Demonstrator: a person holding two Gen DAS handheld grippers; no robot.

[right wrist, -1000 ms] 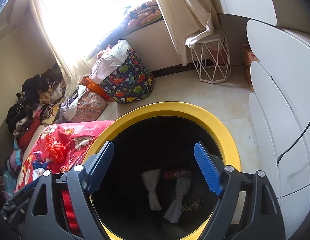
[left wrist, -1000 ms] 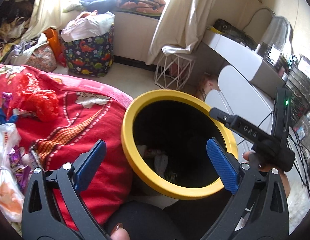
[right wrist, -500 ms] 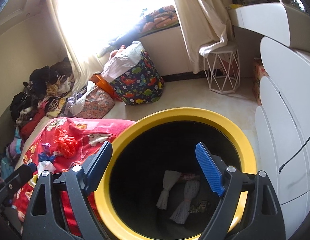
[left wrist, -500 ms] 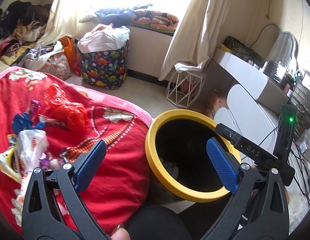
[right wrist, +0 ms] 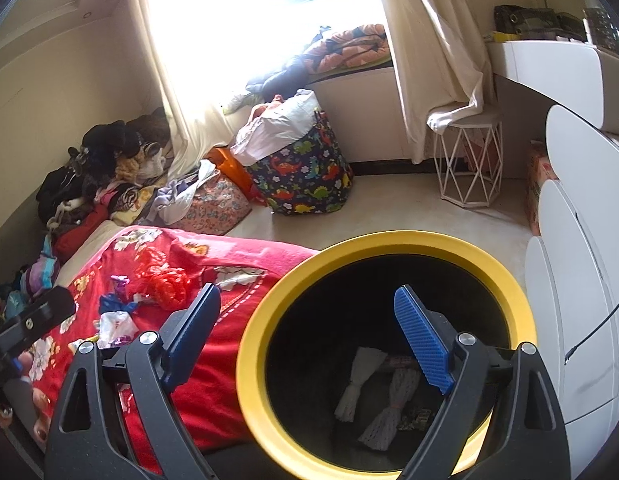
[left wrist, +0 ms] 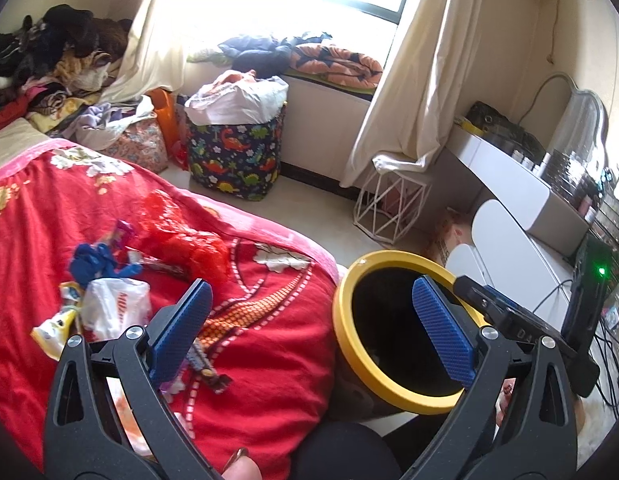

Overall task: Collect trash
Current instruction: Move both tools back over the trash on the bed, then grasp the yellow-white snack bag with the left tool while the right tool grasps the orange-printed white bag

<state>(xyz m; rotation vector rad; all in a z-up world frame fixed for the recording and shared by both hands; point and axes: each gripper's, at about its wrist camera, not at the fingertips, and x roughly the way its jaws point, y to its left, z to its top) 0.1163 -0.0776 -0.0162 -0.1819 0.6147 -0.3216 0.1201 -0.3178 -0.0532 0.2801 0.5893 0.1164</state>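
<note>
My left gripper [left wrist: 309,332] is open and empty, held above the edge of a red blanket [left wrist: 269,352] and beside a black bin with a yellow rim [left wrist: 341,332]. On the blanket lie a red plastic bag [left wrist: 189,240], a blue wrapper [left wrist: 93,264], a white plastic bag [left wrist: 113,308] and a small wrapper [left wrist: 207,370]. My right gripper [right wrist: 305,336] hovers over the bin's rim [right wrist: 253,344]; its jaws are opening with nothing between them. White knotted bundles [right wrist: 357,384] lie at the bin's bottom.
A dinosaur-print laundry bag [left wrist: 237,160] and a white wire stool [left wrist: 389,208] stand on the floor by the window wall. White drawers [right wrist: 577,300] flank the bin on the right. Clothes [right wrist: 101,168] are piled at the far left. A hand shows at the bottom [left wrist: 241,468].
Both grippers have pulled back and risen from the bin. In the left wrist view the bin slid right and shrank, and the trash on the blanket came into view. The right jaws spread slightly.
</note>
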